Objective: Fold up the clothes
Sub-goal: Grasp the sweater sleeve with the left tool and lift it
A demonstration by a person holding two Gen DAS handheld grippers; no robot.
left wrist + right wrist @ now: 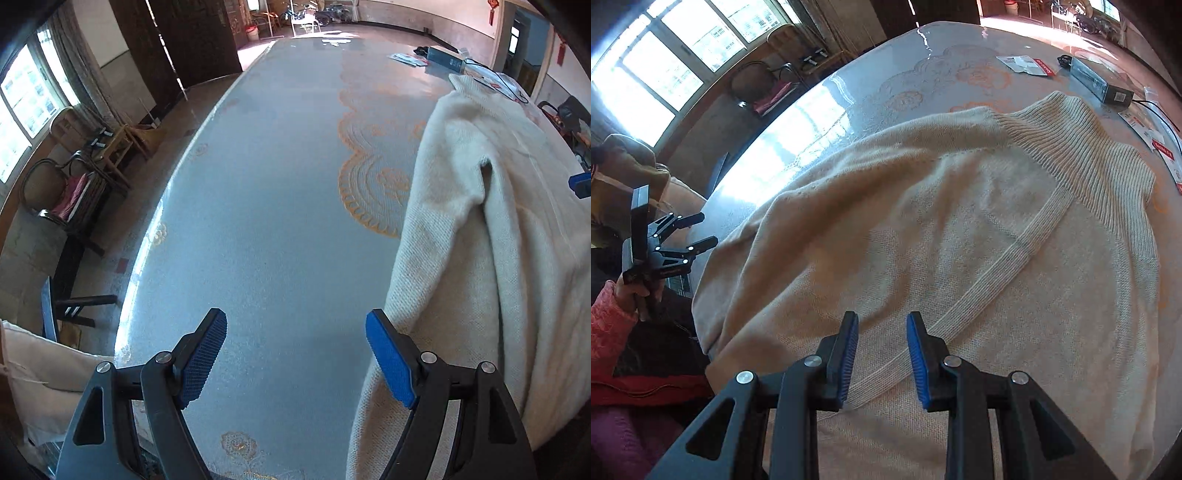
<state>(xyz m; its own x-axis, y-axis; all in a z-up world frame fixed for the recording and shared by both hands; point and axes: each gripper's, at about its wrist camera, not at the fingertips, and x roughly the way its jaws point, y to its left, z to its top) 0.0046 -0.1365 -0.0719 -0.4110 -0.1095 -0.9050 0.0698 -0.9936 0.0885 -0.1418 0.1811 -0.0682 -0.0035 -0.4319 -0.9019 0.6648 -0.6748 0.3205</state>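
Cream ribbed-collar knit sweater (923,221) lies across the table, apparently partly folded; left gripper (295,358) wide beside it, right gripper (882,362) narrowly parted, empty, above its hem.

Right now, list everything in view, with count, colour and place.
sweater: one, cream, spread on the table
table: one, grey-blue cover with orange pattern
box: one, dark, far side of the table
leaflets: several, white and red, far side by the box
chairs: a few, dark, by the window
left hand-held gripper: open, over bare table beside the sweater
right hand-held gripper: open, over the sweater
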